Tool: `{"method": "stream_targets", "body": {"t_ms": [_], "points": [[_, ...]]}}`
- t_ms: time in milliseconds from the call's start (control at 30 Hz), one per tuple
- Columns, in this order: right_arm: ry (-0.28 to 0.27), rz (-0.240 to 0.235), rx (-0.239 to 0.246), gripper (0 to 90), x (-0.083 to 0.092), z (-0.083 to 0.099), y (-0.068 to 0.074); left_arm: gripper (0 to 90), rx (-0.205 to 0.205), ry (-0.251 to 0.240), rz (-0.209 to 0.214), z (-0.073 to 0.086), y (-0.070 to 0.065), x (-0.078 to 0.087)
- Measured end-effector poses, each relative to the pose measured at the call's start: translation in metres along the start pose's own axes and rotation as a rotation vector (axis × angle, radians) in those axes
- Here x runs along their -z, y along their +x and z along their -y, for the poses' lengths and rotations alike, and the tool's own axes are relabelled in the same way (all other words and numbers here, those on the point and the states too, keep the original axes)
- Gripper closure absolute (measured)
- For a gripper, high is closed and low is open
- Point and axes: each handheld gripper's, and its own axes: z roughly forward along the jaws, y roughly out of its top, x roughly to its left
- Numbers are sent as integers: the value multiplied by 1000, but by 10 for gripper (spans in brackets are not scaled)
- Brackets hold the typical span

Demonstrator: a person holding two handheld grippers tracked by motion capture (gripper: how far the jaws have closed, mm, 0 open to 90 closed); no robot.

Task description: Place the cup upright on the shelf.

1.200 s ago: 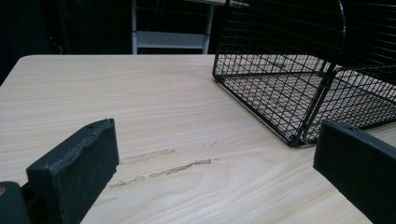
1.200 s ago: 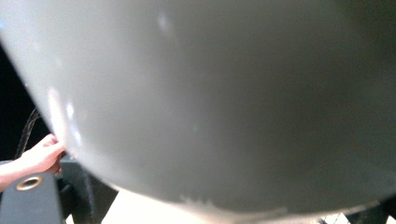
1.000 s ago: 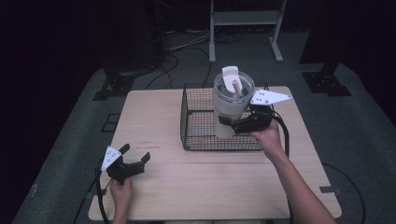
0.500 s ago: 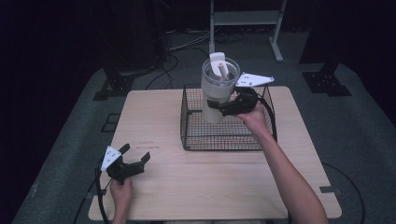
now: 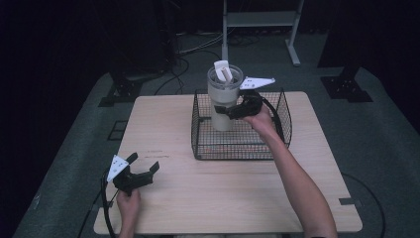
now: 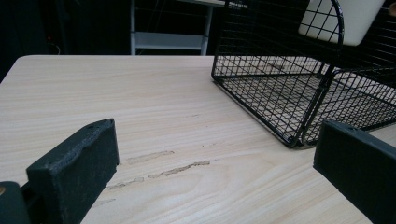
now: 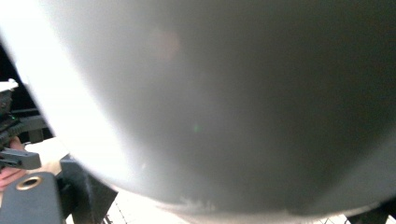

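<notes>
Since the frame half a second back, the tumbler (image 5: 224,99) has been carried a little toward the left side of the wire basket (image 5: 241,144) and slightly lower; a full second back it was held farther right, near the basket's right half. Left tongs (image 5: 141,173) have not shifted in that time.

Right tongs (image 5: 229,111) are seen clamped on the tumbler's side, about mid-height, with the person's right hand (image 5: 258,119) behind them. Tumbler is cream-coloured, upright, with a clear lid and a white straw piece (image 5: 222,71) projecting from the top. Its base is held above the basket floor, inside the basket's far-left part; whether it touches the mesh cannot be told from the high view. In the right gripper view the tumbler wall (image 7: 224,102) is pressed close against the lens, blurred, between the jaws.

Basket is placed on the worktop (image 5: 173,124) toward the far edge, right of centre.

Left tongs are held wide apart, gripping nothing, low over the worktop near its near-left corner, well apart from the basket. In the left gripper view the basket's near corner (image 6: 299,135) is seen ahead between the spread jaws, with the tumbler's base (image 6: 345,21) visible through the mesh at upper right. Faint scuff marks (image 6: 163,165) are noted on the wood grain.
</notes>
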Motion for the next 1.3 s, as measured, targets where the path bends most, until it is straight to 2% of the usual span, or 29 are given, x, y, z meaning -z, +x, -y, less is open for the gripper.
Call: {"method": "stream_targets", "body": {"t_ms": [100, 133, 333, 533, 667, 800, 933, 1200, 1300], "points": [[11, -14, -13, 94, -8, 8, -5, 0, -1, -1, 0, 0, 0, 0], [20, -19, -4, 94, -12, 12, -7, 0, 0, -1, 0, 0, 0, 0], [47, -27, 6, 94, -22, 19, -10, 0, -2, 0, 1, 0, 0, 0], [80, -48, -7, 94, -30, 30, -17, 0, -2, 0, 2, 0, 0, 0], [105, -46, -17, 94, -36, 37, -21, 0, 2, -5, 2, 0, 1, 0], [133, -40, -7, 94, -43, 43, -24, 0, 2, -6, 2, 0, 1, 0], [172, -49, -30, 94, -52, 51, -28, 0, 4, -8, 2, 0, 0, 0], [224, -61, -6, 94, -63, 56, -30, 0, -9, -4, 5, 0, 0, 0], [214, -59, -6, 94, -63, 57, -31, 0, -5, -4, 5, 0, 0, 0]]}}
